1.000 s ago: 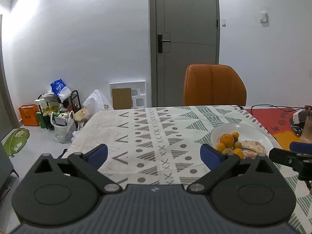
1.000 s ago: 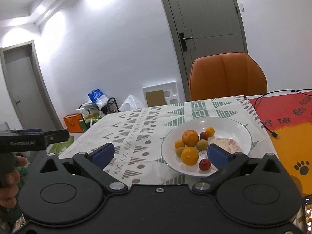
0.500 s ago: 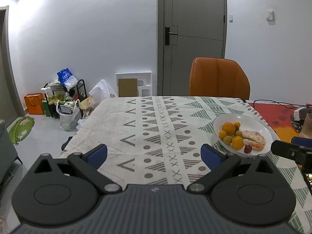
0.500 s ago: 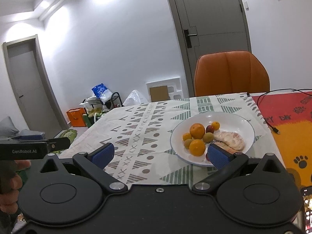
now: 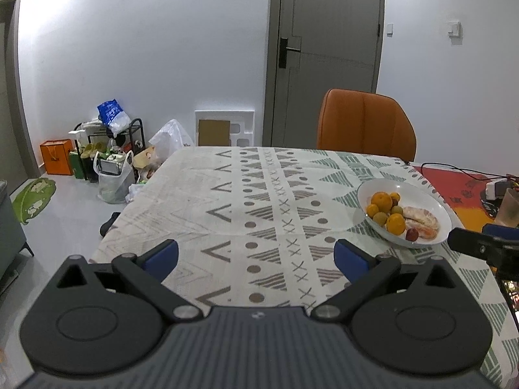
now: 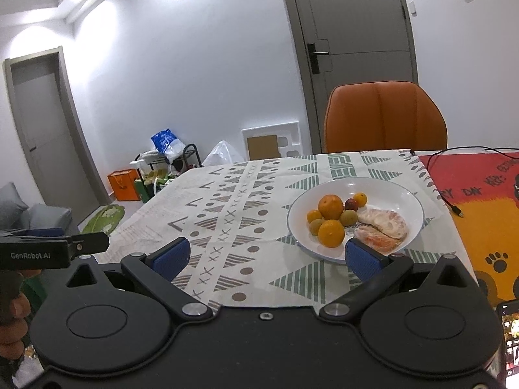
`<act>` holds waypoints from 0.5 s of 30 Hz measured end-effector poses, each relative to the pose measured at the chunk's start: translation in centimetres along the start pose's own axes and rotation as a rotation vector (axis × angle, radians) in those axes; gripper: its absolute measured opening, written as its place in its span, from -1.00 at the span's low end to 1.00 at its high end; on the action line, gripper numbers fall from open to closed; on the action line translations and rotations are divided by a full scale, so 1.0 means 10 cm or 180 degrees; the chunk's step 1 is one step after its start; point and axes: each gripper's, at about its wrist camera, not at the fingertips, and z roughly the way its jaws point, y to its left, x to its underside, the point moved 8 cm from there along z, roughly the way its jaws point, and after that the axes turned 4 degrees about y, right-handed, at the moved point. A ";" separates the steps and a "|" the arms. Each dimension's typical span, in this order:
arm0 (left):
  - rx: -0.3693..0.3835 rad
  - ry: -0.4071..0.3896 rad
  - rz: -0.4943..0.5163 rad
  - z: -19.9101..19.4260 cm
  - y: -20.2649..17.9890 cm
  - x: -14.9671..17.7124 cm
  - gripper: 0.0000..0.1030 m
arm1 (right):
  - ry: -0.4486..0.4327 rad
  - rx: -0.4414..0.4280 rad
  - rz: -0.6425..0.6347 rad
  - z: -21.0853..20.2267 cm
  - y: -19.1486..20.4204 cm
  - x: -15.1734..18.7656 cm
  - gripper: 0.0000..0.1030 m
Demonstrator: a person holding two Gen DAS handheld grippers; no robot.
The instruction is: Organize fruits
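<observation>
A white bowl (image 6: 395, 191) (image 5: 428, 194) on the patterned tablecloth holds oranges (image 6: 331, 206) (image 5: 381, 201), small green and red fruits (image 6: 349, 217) and peeled pomelo pieces (image 6: 384, 223) (image 5: 421, 216). My right gripper (image 6: 266, 257) is open and empty, above the table's near edge, with its right fingertip just in front of the bowl. My left gripper (image 5: 256, 257) is open and empty over the cloth, well left of the bowl. The right gripper's black body (image 5: 480, 246) shows at the left wrist view's right edge.
An orange chair (image 5: 366, 123) (image 6: 386, 116) stands behind the table. A red and orange mat (image 6: 480, 201) with a black cable (image 6: 454, 209) lies right of the bowl. A phone (image 6: 509, 340) sits at the lower right. Bags and a rack (image 5: 110, 152) clutter the floor to the left.
Both grippers have risen and tilted down, so more of the table and bowl shows. The bowl now sits closer in front of the right gripper. Both stayed open.
</observation>
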 end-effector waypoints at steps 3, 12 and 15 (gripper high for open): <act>-0.0047 0.0001 0.0019 -0.01 0.04 0.05 0.97 | 0.0016 0.0002 -0.0029 0.01 0.03 0.03 1.00; -0.0087 -0.0042 -0.0024 -0.08 0.15 0.11 0.97 | 0.0026 -0.0001 -0.0032 0.02 0.05 0.11 1.00; -0.0117 -0.0052 -0.0038 -0.09 0.18 0.11 0.97 | 0.0027 -0.0010 -0.0036 0.02 0.06 0.11 1.00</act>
